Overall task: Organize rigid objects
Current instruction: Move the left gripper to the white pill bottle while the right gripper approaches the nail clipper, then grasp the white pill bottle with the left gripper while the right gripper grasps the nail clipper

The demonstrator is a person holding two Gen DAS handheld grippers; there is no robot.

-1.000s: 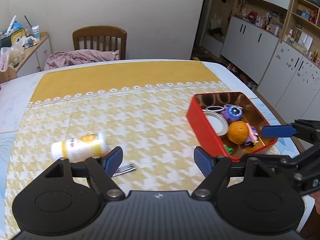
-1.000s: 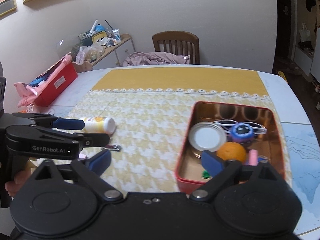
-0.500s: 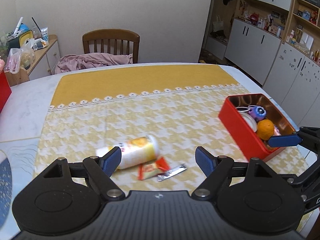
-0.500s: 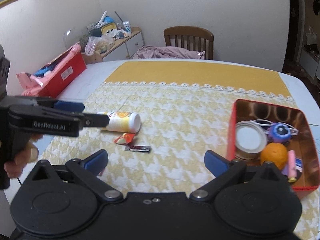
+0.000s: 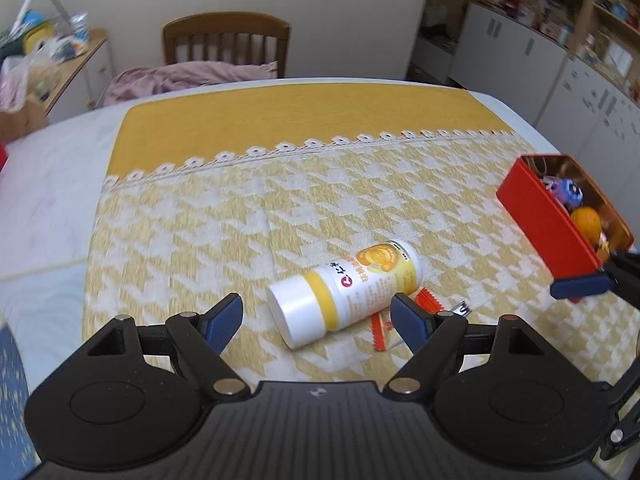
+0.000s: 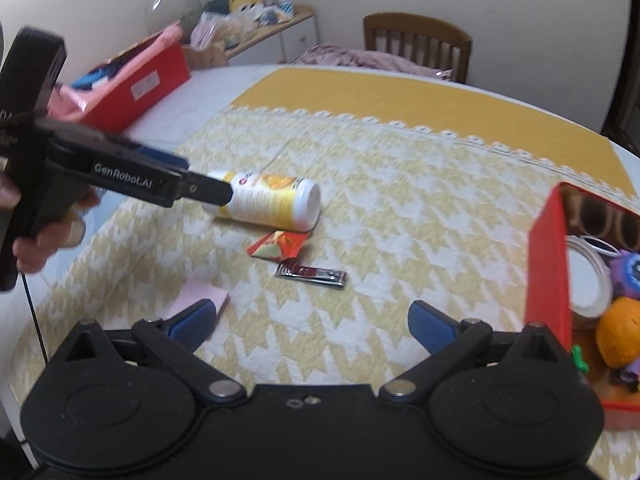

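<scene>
Left gripper [image 5: 318,318] spread, hovering over toppled bottle [image 5: 344,286]. Right gripper [image 6: 312,322] spread, empty, near nail clipper [image 6: 312,276] and red tin [image 6: 548,256]

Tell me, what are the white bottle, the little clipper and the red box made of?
Bottle: probably plastic, smooth with a printed glossy label. Nail clipper: metal, it shines silver. Red box: likely a painted metal tin, since its inside gleams coppery and mirrors things.
</scene>
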